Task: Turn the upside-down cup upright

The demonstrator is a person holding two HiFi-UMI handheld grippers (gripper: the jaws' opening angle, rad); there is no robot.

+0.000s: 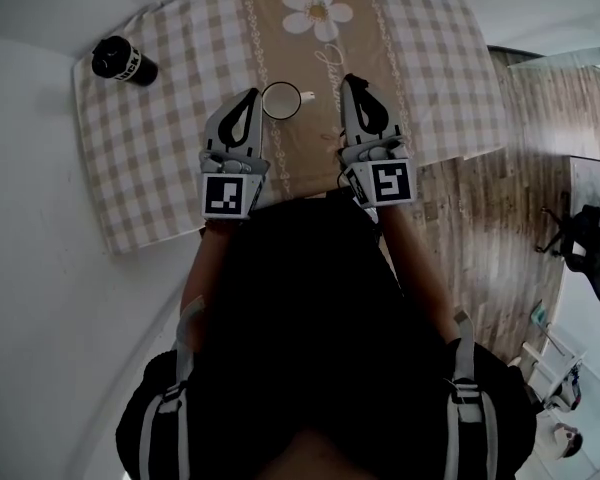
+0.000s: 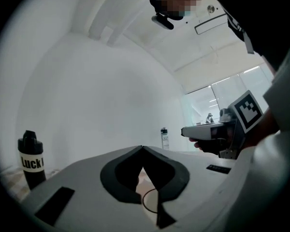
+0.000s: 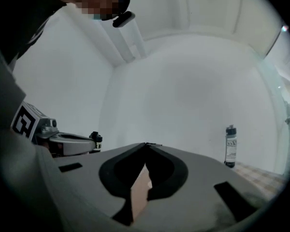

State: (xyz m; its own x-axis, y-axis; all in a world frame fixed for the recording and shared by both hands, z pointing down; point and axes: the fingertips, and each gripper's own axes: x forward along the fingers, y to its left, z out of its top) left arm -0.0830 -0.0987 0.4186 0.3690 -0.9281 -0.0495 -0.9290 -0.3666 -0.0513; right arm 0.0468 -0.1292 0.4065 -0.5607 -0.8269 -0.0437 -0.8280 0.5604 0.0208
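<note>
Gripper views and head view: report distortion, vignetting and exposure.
Head view: fisheye bends the tablecloth edges; the person's dark torso is underexposed. Left gripper view: round black vignette, windows washed out. Right gripper view: same vignette, flat dim light.

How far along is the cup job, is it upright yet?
Looks done: the white cup stands on the checked tablecloth with its open mouth up. Nothing is in hand: the left gripper and right gripper are shut and empty, either side of it. Nothing seems left.
</note>
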